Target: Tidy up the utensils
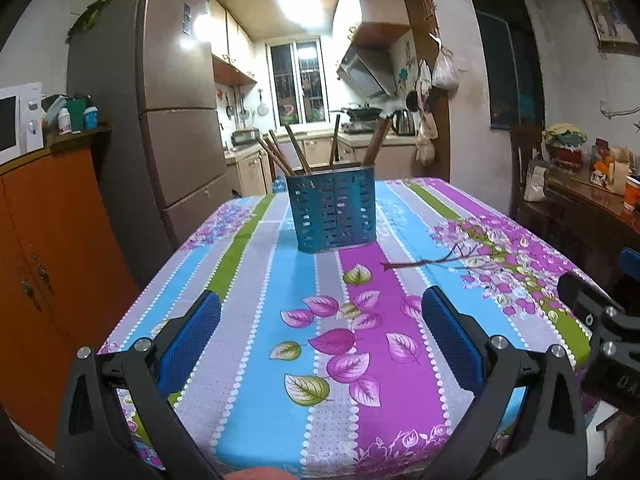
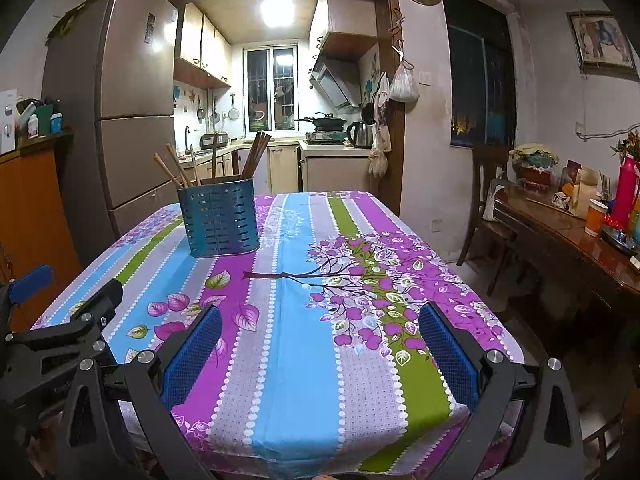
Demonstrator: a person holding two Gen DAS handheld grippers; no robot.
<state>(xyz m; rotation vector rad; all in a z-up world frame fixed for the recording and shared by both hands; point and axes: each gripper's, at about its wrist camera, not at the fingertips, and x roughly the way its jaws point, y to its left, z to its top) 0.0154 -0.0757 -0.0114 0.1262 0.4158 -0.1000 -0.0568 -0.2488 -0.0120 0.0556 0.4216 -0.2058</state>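
Holder (image 1: 333,210), one, blue, slotted, is standing upright near the tabletop's (image 1: 260,380) far edge. Chopsticks (image 1: 286,152), roughly seven, are leaning out of it, long axes near vertical. I am holding left gripper (image 1: 320,344) and right gripper (image 2: 320,356) at the near edge, both released and empty. Holder is lying straight ahead of the left, so I judge the left nearer.

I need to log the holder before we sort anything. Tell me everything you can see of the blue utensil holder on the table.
The blue utensil holder is a tall container, metal by its look, with rows of small slots in its walls. It stands upright on the striped floral tablecloth, toward the table's far end. Several brown wooden chopsticks lean out of its top at different angles, seemingly in separate compartments. Nothing else touches it; both grippers are well short of it.
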